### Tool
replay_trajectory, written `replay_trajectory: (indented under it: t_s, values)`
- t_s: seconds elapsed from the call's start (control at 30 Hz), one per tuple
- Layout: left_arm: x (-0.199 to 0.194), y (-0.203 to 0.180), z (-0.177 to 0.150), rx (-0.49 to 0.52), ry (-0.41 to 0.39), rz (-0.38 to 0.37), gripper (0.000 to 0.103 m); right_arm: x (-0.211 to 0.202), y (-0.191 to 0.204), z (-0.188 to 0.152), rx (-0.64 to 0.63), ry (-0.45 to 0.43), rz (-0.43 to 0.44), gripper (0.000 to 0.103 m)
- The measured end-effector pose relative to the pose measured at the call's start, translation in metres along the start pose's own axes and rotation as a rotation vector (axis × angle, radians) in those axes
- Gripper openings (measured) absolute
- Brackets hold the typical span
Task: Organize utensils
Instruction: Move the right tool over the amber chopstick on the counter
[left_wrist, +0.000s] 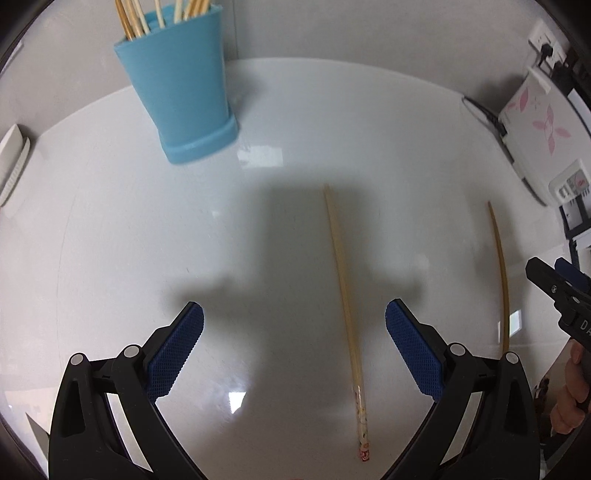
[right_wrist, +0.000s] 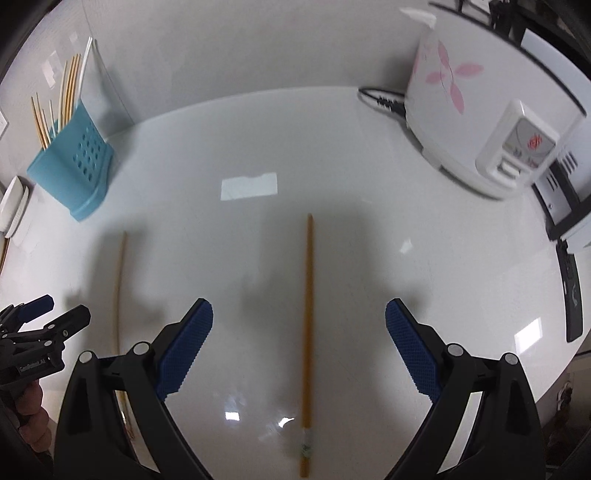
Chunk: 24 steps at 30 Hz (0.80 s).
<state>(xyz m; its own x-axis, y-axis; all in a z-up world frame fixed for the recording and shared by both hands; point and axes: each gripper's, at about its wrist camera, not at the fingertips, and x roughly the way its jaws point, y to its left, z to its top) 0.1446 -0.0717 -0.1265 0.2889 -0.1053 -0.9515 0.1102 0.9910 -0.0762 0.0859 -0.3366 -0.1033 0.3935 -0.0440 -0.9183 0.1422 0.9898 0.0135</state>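
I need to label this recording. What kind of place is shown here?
Probably a home kitchen counter: a blue holder with chopsticks, a flowered rice cooker, and a wall socket.

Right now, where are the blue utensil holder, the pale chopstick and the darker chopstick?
blue utensil holder (left_wrist: 181, 92), left wrist view, front wall.
pale chopstick (left_wrist: 341, 273), left wrist view, mid-shaft.
darker chopstick (right_wrist: 308, 314), right wrist view, mid-shaft.
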Motion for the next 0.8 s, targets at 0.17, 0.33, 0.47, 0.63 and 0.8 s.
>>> replay_trajectory:
  t_s: [0.17,0.33,0.47,0.63,0.8]
  values:
    - [0.014,-0.012,-0.017,-0.007,0.046,0.027,0.097,0.01,-0.009,-0.015,-0.006,0.067,0.004,0.091]
    - [0.021,-0.021,-0.029,-0.004,0.069,0.054,0.097,0.02,-0.008,-0.029,-0.026,0.129,0.0,0.091]
    - [0.025,-0.025,-0.035,-0.008,0.084,0.071,0.097,0.023,-0.008,-0.035,-0.022,0.163,0.009,0.091]
    - [0.026,-0.019,-0.042,-0.024,0.099,0.081,0.097,0.025,-0.006,-0.041,-0.027,0.186,0.002,0.091]
    - [0.032,-0.028,-0.032,-0.019,0.108,0.09,0.094,0.031,-0.006,-0.042,-0.014,0.216,0.017,0.084]
